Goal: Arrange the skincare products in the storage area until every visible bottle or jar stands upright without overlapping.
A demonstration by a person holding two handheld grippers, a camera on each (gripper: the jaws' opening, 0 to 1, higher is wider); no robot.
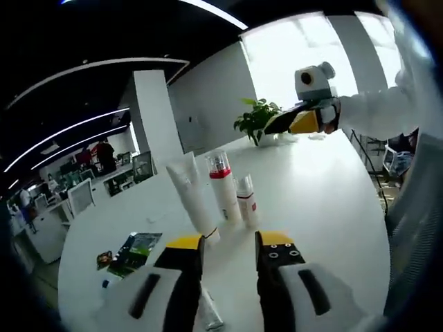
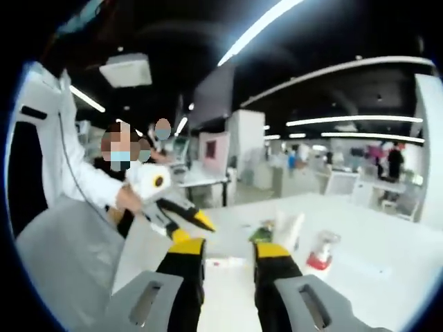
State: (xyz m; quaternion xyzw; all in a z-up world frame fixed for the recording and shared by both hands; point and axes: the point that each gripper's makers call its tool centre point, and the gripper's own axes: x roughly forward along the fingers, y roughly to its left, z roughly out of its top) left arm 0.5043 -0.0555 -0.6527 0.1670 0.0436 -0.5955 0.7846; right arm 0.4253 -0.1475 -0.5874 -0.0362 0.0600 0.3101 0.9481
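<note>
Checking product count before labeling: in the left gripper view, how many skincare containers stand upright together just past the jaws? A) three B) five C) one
A: a white tube, a red-collared pump bottle and a smaller pump bottle stand side by side on the white table.

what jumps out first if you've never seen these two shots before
In the left gripper view, three white skincare containers stand together on the white table: a tall tube, a red-banded bottle and a smaller pump bottle, just beyond the left gripper. The right gripper hovers near a potted plant.
</note>
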